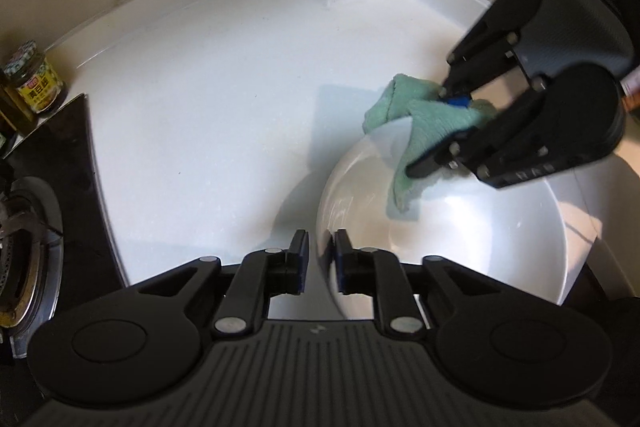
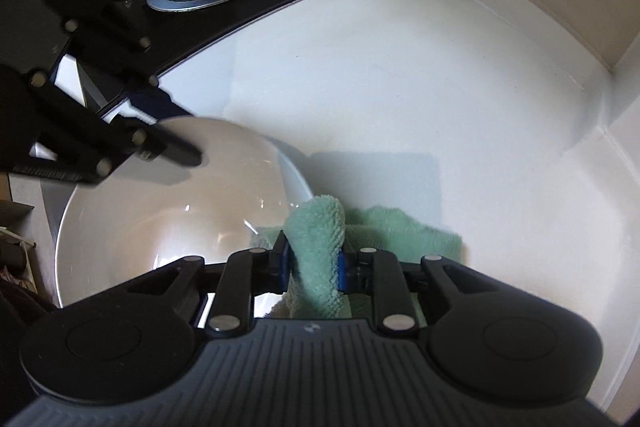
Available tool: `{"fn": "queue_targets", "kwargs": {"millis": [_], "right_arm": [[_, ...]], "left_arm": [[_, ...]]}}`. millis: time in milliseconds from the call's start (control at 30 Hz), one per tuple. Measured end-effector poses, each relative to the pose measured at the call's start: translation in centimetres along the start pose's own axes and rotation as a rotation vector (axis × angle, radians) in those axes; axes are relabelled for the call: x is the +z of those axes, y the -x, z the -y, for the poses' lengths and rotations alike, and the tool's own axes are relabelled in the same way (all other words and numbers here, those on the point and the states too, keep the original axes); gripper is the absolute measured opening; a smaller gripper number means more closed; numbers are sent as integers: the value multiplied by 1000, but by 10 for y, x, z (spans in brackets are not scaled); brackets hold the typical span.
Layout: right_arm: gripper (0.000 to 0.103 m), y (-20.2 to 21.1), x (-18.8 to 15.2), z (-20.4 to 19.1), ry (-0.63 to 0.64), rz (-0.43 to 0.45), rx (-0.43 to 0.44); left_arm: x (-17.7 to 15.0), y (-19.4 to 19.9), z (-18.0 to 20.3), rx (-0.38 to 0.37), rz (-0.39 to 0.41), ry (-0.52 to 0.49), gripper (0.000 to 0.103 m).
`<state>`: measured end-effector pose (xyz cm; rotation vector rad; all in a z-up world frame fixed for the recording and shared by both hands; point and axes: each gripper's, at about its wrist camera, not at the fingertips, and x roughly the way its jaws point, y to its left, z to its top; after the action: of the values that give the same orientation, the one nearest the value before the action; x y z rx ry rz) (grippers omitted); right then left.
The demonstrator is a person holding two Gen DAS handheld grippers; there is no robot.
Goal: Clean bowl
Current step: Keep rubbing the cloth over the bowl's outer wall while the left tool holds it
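Near the counter's back corner, you are pinching the bowl (image 1: 440, 227) rim with the left gripper (image 1: 321, 259); the right gripper (image 2: 312, 263) is clamping the soft cloth (image 2: 320, 247). Glazed, slippery, likely fragile: hold by the rim.

The left claw (image 1: 321, 259) pinches the near rim of the white bowl (image 1: 460, 247) between its 2 fingers. Ahead and right, the right claw (image 1: 436, 131) presses a green cloth (image 1: 416, 123) over the bowl's far rim.
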<state>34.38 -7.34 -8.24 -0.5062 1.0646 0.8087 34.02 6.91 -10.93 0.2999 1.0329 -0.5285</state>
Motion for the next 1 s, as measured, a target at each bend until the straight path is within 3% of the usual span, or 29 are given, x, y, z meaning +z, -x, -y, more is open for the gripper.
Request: {"fn": "queue_targets", "kwargs": {"millis": [133, 267, 400, 533, 667, 700, 800, 900, 1000], "right_arm": [[20, 2, -1, -3, 95, -86, 70], [20, -3, 9, -4, 162, -132, 26], [20, -13, 26, -8, 209, -102, -25], [20, -18, 37, -5, 183, -65, 0], [18, -17, 31, 4, 78, -22, 28], [17, -16, 29, 6, 52, -14, 28], [17, -13, 18, 7, -14, 12, 9], [16, -8, 10, 4, -6, 3, 17], [17, -2, 7, 3, 72, -61, 65]], "left_arm": [[8, -3, 1, -40, 0, -131, 10], [17, -9, 4, -67, -10, -250, 8], [24, -13, 4, -102, -4, -280, 8], [26, -13, -1, -127, 15, -220, 10], [17, -12, -2, -79, 31, -74, 14], [12, -9, -2, -57, 28, -45, 19], [-2, -2, -1, -26, 45, 1, 20], [-6, 1, 0, -61, 49, -17, 9], [1, -2, 4, -90, 27, -119, 7]]}}
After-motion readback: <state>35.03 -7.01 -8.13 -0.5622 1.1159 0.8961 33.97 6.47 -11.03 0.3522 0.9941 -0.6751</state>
